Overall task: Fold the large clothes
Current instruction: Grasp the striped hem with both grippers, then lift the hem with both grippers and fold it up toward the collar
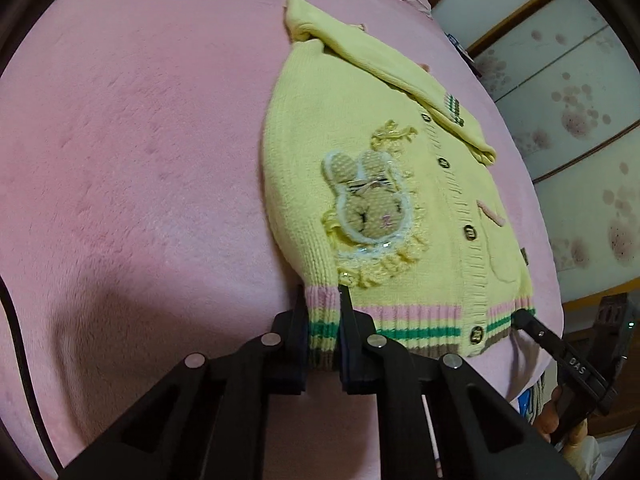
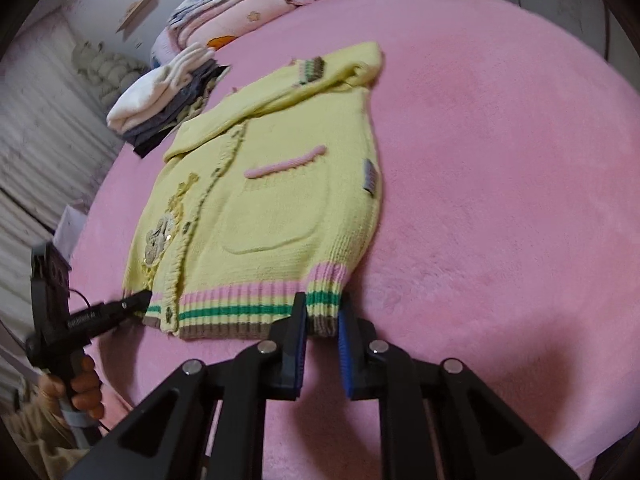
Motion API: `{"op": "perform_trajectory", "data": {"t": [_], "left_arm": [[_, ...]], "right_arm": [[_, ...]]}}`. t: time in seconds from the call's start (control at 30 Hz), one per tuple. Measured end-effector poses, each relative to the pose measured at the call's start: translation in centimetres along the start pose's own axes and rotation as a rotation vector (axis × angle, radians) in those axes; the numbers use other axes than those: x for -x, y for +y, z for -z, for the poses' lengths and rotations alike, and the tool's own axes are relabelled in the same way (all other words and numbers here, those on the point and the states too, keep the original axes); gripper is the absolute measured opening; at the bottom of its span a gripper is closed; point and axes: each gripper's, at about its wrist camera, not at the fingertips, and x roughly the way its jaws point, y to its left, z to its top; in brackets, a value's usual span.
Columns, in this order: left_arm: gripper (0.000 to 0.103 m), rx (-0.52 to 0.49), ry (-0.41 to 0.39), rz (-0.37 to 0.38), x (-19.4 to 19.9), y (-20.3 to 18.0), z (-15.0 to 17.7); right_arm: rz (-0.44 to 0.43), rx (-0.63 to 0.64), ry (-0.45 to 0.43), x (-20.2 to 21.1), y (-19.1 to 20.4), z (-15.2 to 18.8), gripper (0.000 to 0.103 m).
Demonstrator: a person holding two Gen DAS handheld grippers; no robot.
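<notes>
A yellow knitted cardigan (image 1: 360, 128) with a bunny patch (image 1: 366, 204) lies flat on a pink bed, sleeves folded across its chest. Its striped hem (image 1: 400, 328) faces me. My left gripper (image 1: 323, 300) is shut on the hem's left corner. In the right wrist view the cardigan (image 2: 280, 184) shows a pocket, and my right gripper (image 2: 323, 308) is shut on the hem's right corner (image 2: 326, 304). Each gripper also shows in the other's view: the right one (image 1: 524, 318) and the left one (image 2: 138, 302).
The pink blanket (image 1: 140, 160) covers the bed. A stack of folded clothes (image 2: 168, 100) and folded quilts (image 2: 236, 12) sit at the far side. A flowered sliding door (image 1: 580, 120) stands beyond the bed's right edge.
</notes>
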Motion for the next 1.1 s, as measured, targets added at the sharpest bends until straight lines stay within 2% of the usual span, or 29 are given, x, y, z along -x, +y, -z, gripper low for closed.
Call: {"op": "perform_trajectory", "data": {"t": [0.13,0.2,0.27,0.33,0.47,0.6,0.73,0.8,0.83,0.87,0.9,0.93,0.97,1.03,1.07,1.1], "left_arm": [[0.008,0.037,-0.015,0.085,1.4,-1.4,-1.8],[0.008,0.063,-0.062,0.144,2.8,-2.4,-3.9],[0.008,0.074,-0.107,0.174,3.6,-3.1,-5.6],[0.008,0.101,-0.163,0.199,4.3,-3.8,-8.8],[0.008,0.131,-0.234,0.179,3.8,-3.9,-14.3],[0.008,0.165,-0.259,0.142,1.6,-3.7,-18.8],[0.009,0.207,-0.229,0.096,-2.6,-2.8,-22.1],[0.009,0.223,-0.178,0.08,-5.3,-2.1,-23.3],[0.012,0.234,-0.152,0.082,-6.0,-1.7,-23.5],[0.019,0.247,-0.131,0.093,-6.6,-1.4,-23.6],[0.022,0.261,-0.114,0.126,-6.9,-0.9,-23.6],[0.032,0.267,-0.103,0.16,-7.0,-0.6,-23.6],[0.047,0.262,-0.095,0.193,-6.9,-0.4,-23.6],[0.063,0.249,-0.104,0.239,-6.2,-0.2,-23.5],[0.068,0.236,-0.126,0.242,-5.6,-0.3,-23.6],[0.069,0.219,-0.151,0.236,-5.0,-0.3,-23.6]], "right_arm": [[-0.049,0.054,-0.078,2.5,1.7,-2.0,0.013],[-0.079,0.063,-0.134,3.8,2.1,-3.9,0.012],[-0.109,0.058,-0.183,4.7,2.3,-6.2,0.012],[-0.125,0.056,-0.215,4.9,2.4,-8.7,0.012],[-0.127,-0.001,-0.254,3.6,1.5,-14.1,0.012],[-0.121,-0.089,-0.235,0.2,-0.1,-18.7,0.013],[-0.128,-0.146,-0.178,-5.0,-1.7,-21.6,0.014],[-0.104,-0.15,-0.129,-7.7,-2.1,-22.4,0.017],[-0.088,-0.152,-0.112,-8.3,-2.2,-22.4,0.018],[-0.081,-0.158,-0.083,-9.0,-2.6,-22.6,0.02],[-0.09,-0.165,-0.073,-9.2,-2.8,-22.6,0.025],[-0.109,-0.173,-0.073,-9.1,-3.0,-22.5,0.031],[-0.113,-0.166,-0.086,-8.6,-3.2,-22.4,0.033],[-0.105,-0.137,-0.111,-7.8,-3.3,-22.2,0.039],[-0.102,-0.121,-0.125,-7.3,-3.5,-22.2,0.042],[-0.103,-0.111,-0.137,-6.8,-3.8,-22.2,0.045]]}}
